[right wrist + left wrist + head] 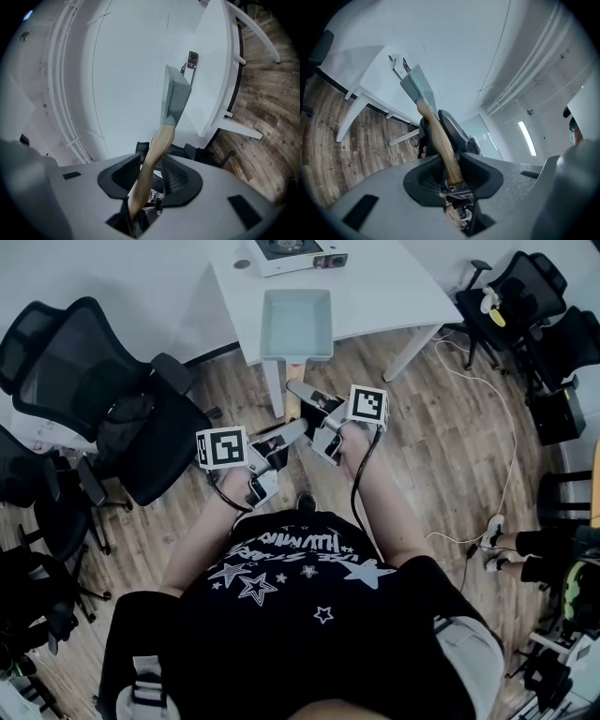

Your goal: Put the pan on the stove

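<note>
Looking down past a black shirt (309, 615) printed with white stars, onto a wood floor (441, 456). Pinching the wooden handle (440, 140) of the pan (296, 324) in the left gripper (296, 430), near its free end. Pinching it also in the right gripper (303, 391), just closer to the pan. Holding the pale blue square pan over the near edge of the white table (394, 287), apparently lifted clear, well short of the stove (291, 251) at the far side.

Seemingly carrying, midway through the task, not yet setting down. Next, likely reaching forward, keeping the pan level and lowering it squarely onto the stove.

Counting one pan, one stove, one table, two grippers. Counting the black office chairs (75, 362) only as several, overlapping too much for a sure number.
</note>
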Demonstrator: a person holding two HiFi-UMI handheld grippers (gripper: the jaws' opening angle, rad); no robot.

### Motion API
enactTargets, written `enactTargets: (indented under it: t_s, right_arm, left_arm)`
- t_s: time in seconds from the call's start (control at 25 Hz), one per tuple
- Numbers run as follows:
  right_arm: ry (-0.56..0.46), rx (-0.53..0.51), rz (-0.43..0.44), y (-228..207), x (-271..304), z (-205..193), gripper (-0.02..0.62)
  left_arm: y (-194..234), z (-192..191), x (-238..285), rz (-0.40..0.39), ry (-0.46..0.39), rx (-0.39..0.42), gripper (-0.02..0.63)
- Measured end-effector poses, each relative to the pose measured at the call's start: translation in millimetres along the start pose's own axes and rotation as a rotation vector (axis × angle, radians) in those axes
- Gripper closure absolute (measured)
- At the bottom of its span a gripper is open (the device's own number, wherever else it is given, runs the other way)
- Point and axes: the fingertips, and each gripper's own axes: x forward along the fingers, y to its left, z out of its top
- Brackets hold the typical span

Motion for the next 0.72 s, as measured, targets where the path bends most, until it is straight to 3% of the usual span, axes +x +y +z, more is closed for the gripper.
enactTargets:
  t_s: [0.24, 0.72]
  right_arm:
    - [0.033, 0.014, 0.006, -12.4, -7.4, 21.7, 0.457]
    - [0.058, 0.023, 0.028, -23.6, -2.1, 25.9, 0.459]
  left_arm:
    - [7.1, 6.4, 26.1, 0.02, -0.026, -0.009, 0.499]
    - [19.4, 9.9, 32.1, 0.035, -0.053, -0.003, 0.499]
